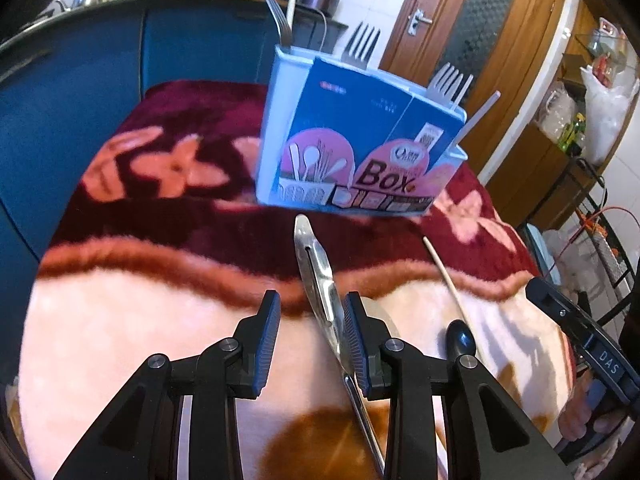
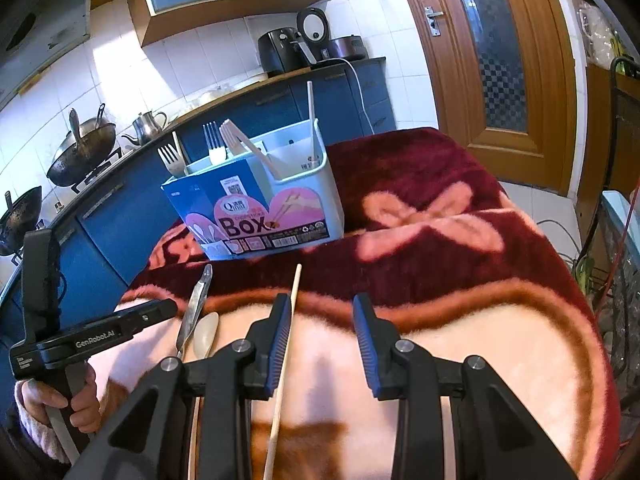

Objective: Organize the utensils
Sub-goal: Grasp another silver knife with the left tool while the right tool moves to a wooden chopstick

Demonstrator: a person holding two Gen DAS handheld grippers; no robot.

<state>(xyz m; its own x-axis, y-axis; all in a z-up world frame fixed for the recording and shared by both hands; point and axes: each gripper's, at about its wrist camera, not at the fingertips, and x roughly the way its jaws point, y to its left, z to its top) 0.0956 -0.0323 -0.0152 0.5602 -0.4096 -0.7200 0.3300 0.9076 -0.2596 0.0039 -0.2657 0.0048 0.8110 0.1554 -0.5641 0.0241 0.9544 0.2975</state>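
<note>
While forks fill the box, peeler by left jaws, chopstick by right.

A home kitchen: woks on a stove at nine o'clock, kettle, air fryer on the blue-fronted counter, tiled wall

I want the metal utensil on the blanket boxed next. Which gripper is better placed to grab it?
Left. The metal utensil lies against the left gripper's right finger. The right gripper is beside the chopstick instead.
</note>
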